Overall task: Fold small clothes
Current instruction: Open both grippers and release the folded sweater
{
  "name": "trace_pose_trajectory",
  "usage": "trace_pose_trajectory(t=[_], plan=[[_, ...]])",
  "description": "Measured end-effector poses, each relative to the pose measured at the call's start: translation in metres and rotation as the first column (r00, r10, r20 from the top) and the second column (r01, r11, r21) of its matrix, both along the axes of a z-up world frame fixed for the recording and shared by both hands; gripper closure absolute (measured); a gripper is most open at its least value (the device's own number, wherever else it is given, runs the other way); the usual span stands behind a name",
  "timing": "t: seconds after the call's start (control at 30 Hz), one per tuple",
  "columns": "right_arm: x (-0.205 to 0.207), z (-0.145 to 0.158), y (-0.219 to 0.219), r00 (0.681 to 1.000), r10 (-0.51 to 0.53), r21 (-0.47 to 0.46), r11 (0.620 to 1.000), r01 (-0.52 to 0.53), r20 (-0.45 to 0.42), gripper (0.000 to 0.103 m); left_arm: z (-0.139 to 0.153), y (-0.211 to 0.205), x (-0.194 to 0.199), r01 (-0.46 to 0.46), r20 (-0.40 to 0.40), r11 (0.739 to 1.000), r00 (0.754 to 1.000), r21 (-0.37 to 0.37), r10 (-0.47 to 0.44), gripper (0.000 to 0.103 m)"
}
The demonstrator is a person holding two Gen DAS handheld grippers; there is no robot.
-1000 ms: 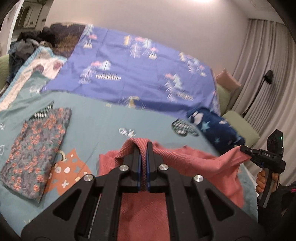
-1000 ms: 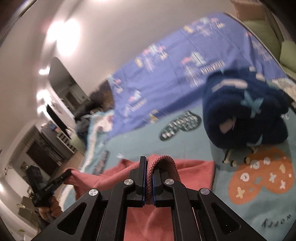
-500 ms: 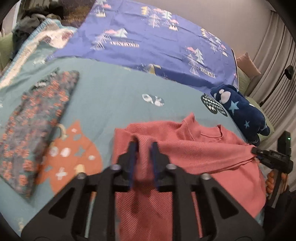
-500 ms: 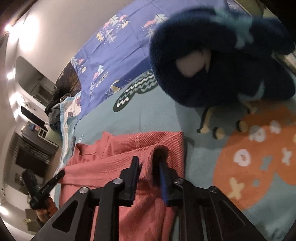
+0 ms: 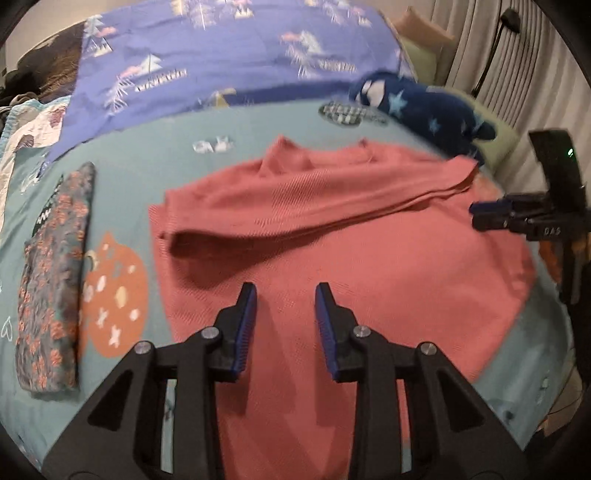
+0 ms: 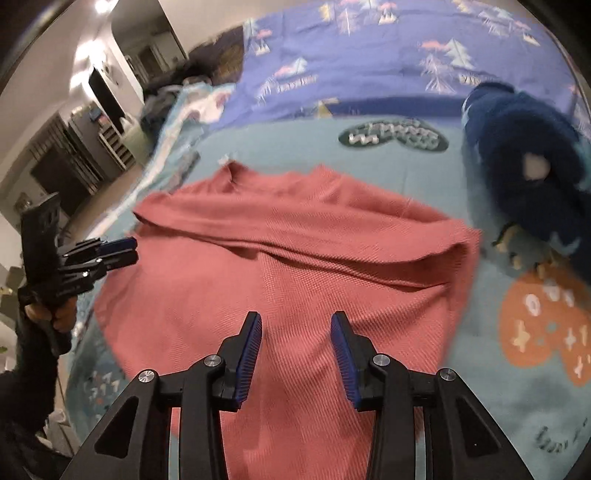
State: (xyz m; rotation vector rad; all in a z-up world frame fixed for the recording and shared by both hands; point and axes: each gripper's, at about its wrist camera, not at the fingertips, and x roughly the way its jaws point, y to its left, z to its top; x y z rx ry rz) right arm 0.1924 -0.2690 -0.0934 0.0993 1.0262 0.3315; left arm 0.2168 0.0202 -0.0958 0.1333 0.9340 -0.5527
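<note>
A salmon-pink knit top (image 5: 332, 236) lies on the teal bedspread (image 5: 155, 155), its far part folded toward me into a band across the middle. It also shows in the right wrist view (image 6: 288, 258). My left gripper (image 5: 284, 295) is open and empty, just above the top's near half. My right gripper (image 6: 295, 325) is open and empty above the same near half. The right gripper also shows at the right edge of the left wrist view (image 5: 480, 218), and the left gripper at the left of the right wrist view (image 6: 125, 251).
A folded floral garment (image 5: 51, 280) lies at the left of the bed. A dark blue starry plush blanket (image 6: 528, 184) sits at the right, close to the top's edge. A purple sheet (image 5: 221, 55) covers the far side. Curtains and a lamp (image 5: 506, 18) stand at right.
Both grippers held the top's far edge pinched, carried it toward me and laid it down. Both jaws then opened and let go, and both grippers drew back.
</note>
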Motion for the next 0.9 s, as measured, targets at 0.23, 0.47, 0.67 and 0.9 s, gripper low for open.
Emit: trace_pose_trajectory(t=[0.23, 0.47, 0.67, 0.9], plan=[[0.038, 0.006, -0.004, 0.995, -0.079, -0.076, 0.994, 0.083, 0.057, 0.067, 0.010, -0.005, 0.050, -0.050, 0.021, 0.997, 0.998, -0.065, 0.051, 0.069], [0.076, 0.016, -0.048, 0.946, -0.296, -0.082, 0.948, 0.308, 0.133, 0.066, 0.034, 0.012, 0.090, -0.226, 0.131, 0.960, 0.960, -0.164, 0.249, 0.055], [0.066, 0.012, -0.084, 0.905, -0.409, 0.047, 0.913, 0.406, 0.113, 0.065, 0.017, 0.037, 0.091, -0.298, 0.091, 0.943, 0.945, -0.147, 0.313, 0.054], [0.043, 0.016, -0.096, 0.928, -0.365, 0.051, 0.931, 0.362, 0.078, 0.058, 0.002, 0.043, 0.086, -0.207, 0.013, 0.968, 0.977, -0.143, 0.211, 0.049]])
